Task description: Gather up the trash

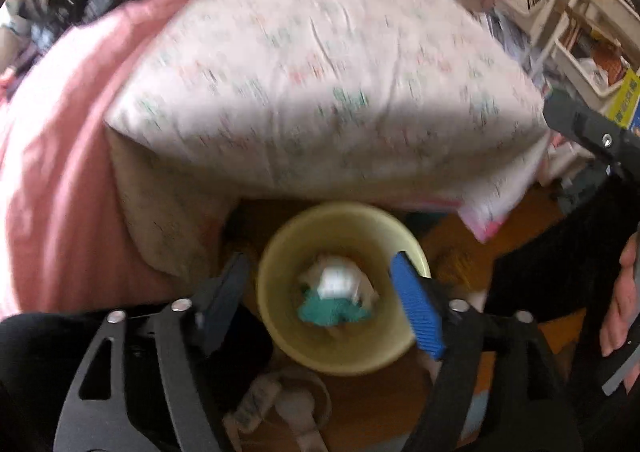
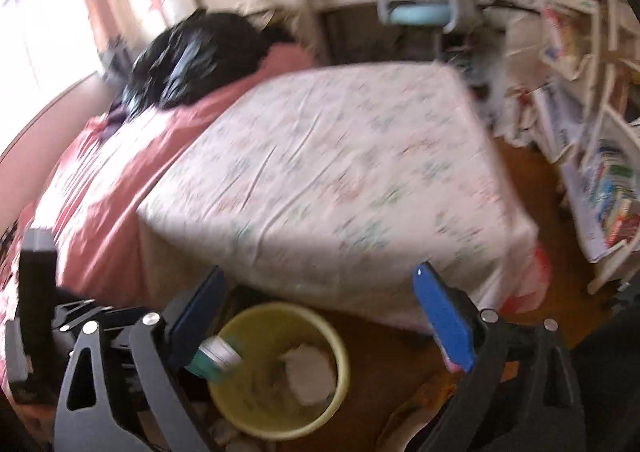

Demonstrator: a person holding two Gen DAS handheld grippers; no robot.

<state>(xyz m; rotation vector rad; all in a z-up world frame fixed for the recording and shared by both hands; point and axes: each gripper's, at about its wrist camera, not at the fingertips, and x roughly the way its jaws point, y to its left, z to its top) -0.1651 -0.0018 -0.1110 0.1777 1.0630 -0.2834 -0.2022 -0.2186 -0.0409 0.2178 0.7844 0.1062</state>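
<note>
A yellow round bin [image 1: 280, 336] stands on the wooden floor at the bed's corner. Inside it lie a white crumpled wad [image 1: 336, 282] and a teal scrap [image 1: 332, 312]. My left gripper [image 1: 320, 304] hangs open right above the bin's mouth, with nothing between its fingers. In the right wrist view the bin [image 2: 340, 356] sits low and left of centre with white paper [image 2: 312, 372] in it. My right gripper [image 2: 320, 320] is wide open above it. A small teal and white piece [image 2: 216, 358], blurred, is by its left finger, over the bin's rim.
The bed with a patterned white sheet [image 2: 340, 171] and pink blanket [image 2: 100, 191] fills the view behind the bin. Black bags [image 2: 192, 55] lie at its far end. Shelves of books [image 2: 600, 171] line the right. A red bag [image 2: 532, 280] sits at the bed's corner.
</note>
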